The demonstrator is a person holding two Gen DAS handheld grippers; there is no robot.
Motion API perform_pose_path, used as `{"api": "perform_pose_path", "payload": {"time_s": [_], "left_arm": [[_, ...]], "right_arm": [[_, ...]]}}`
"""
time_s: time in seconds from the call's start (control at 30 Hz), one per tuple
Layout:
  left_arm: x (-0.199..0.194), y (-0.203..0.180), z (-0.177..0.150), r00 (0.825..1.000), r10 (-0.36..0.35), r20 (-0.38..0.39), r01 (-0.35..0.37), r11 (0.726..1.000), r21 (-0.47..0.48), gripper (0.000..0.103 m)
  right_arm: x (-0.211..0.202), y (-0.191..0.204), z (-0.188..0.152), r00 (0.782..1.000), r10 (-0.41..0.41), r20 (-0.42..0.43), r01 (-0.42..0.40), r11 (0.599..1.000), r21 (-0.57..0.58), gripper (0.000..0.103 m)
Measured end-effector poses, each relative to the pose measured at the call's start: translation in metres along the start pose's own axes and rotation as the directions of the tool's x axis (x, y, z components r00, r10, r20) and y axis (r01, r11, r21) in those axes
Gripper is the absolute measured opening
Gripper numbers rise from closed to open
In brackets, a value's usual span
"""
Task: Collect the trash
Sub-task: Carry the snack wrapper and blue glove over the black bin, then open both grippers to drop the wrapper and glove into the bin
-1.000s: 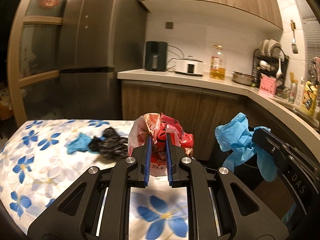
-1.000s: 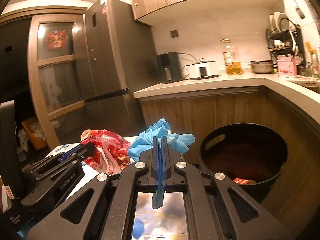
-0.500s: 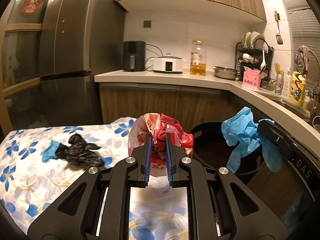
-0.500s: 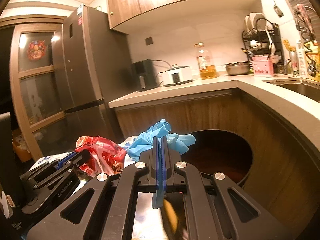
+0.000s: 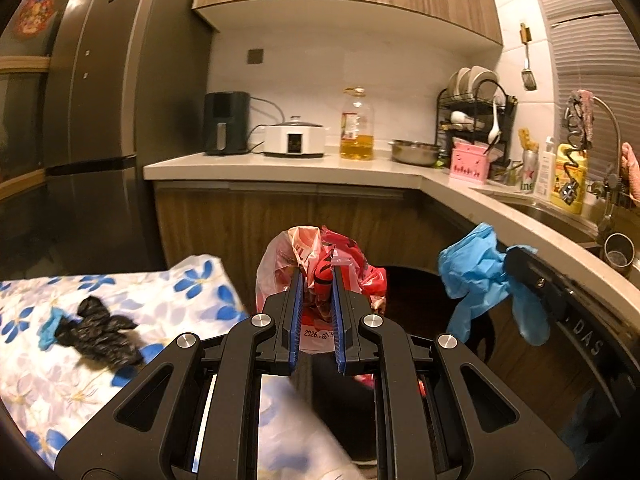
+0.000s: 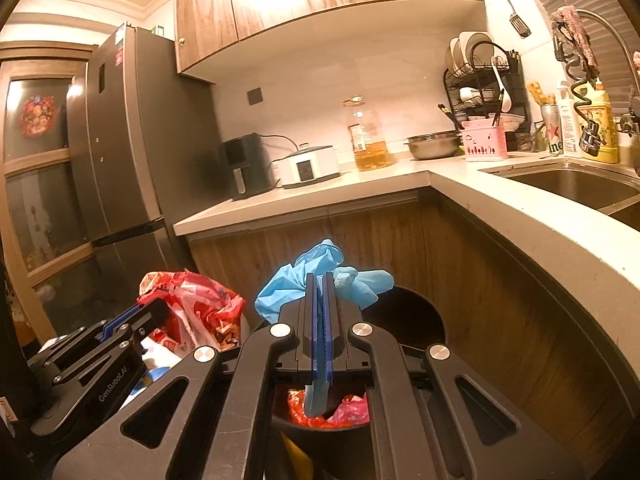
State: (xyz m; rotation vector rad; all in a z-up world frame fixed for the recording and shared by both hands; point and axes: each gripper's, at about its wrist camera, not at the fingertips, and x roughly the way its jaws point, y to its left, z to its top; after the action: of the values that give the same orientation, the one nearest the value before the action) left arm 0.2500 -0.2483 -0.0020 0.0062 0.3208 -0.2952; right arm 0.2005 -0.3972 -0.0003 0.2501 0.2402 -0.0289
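The left gripper (image 5: 316, 280) is clamped on a crumpled red-and-white plastic bag (image 5: 320, 268), its blue-lined fingers (image 5: 295, 312) pressing the bag from both sides, so the bag bulges out above and beyond the tips. The right gripper (image 6: 319, 292) has its two fingers pressed nearly flat together on a blue disposable glove (image 6: 320, 276); part of the glove puffs out past the tips and a strip of it hangs down behind them.

Seen from the left gripper, the glove and the right gripper's arm sit at about three o'clock, and a dark round trash bin (image 5: 412, 312) opens just beyond the red bag, toward two o'clock. From the right gripper, the bin's mouth (image 6: 416, 320) lies straight ahead and below, with red and pink wrappers (image 6: 332, 408) already lying inside it at six o'clock.

At nine o'clock of the left gripper, a table under a blue-flowered cloth (image 5: 120, 304) carries a crumpled black bag (image 5: 100, 336) touching a small blue scrap (image 5: 48, 328). Behind everything runs a pale countertop (image 6: 360, 188) over wooden cabinets.
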Motion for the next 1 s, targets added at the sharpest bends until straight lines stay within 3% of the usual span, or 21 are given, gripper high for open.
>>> {"api": "perform_pose_path", "payload": {"time_s": [0.43,0.9,1.0], "left_arm": [[0.037,-0.016,0.005,0.995,-0.096,-0.022,0.095,0.995,-0.011,0.013],[0.059,-0.021,-0.005,0.987,-0.149,-0.058,0.148,0.989,-0.019,0.014],[0.062,-0.021,-0.006,0.985,-0.157,-0.067,0.156,0.988,-0.019,0.018]], "right_arm": [[0.026,-0.02,0.001,1.0,-0.008,-0.027,0.009,1.0,0.026,0.003],[0.039,-0.026,0.0,0.999,0.008,-0.048,-0.007,0.999,0.034,0.004],[0.041,-0.027,-0.001,0.998,0.012,-0.055,-0.01,0.999,0.04,0.009]]}}
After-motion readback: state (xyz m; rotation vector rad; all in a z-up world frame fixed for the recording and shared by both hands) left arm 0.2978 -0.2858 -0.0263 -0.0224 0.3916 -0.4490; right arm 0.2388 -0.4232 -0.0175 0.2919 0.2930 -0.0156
